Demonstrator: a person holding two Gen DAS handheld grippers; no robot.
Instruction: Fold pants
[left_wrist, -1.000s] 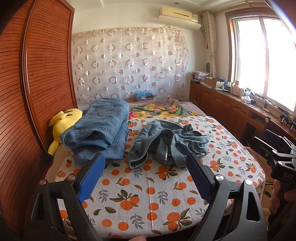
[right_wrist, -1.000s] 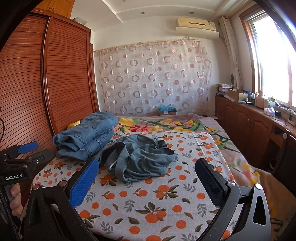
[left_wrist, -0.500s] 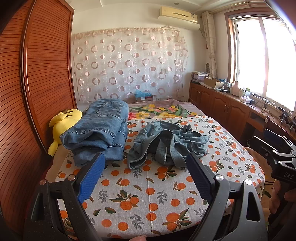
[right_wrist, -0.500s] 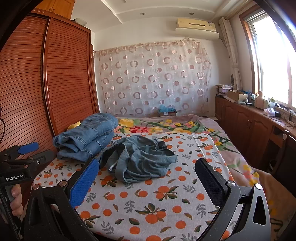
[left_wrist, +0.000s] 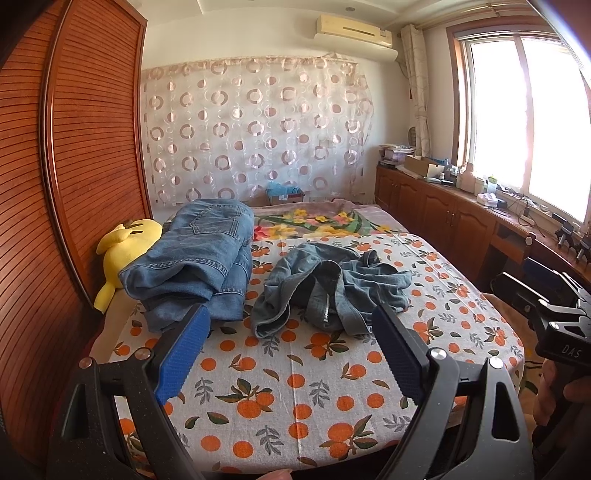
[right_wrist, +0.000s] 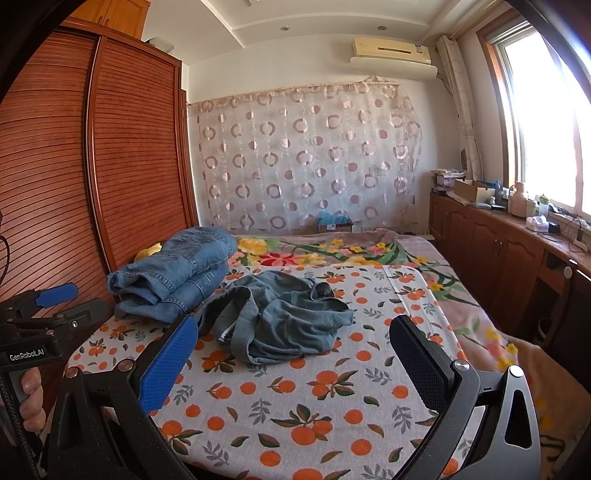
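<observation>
A crumpled pair of grey-blue denim pants (left_wrist: 332, 288) lies in a heap on the orange-print bed sheet (left_wrist: 295, 376); it also shows in the right wrist view (right_wrist: 280, 317). My left gripper (left_wrist: 290, 332) is open and empty, held at the near edge of the bed, short of the pants. My right gripper (right_wrist: 295, 343) is open and empty, also near the bed's front edge, short of the pants. Each gripper shows at the edge of the other's view, the right one (left_wrist: 554, 306) and the left one (right_wrist: 40, 314).
A stack of folded blue jeans (left_wrist: 195, 262) lies on the bed's left side, next to a yellow plush toy (left_wrist: 125, 251). A wooden wardrobe (left_wrist: 66, 184) stands at the left. Wooden cabinets (left_wrist: 461, 221) run along the right under the window.
Both grippers have lifted and edged slightly forward towards the bed. Both stay open. The pants have not moved.
</observation>
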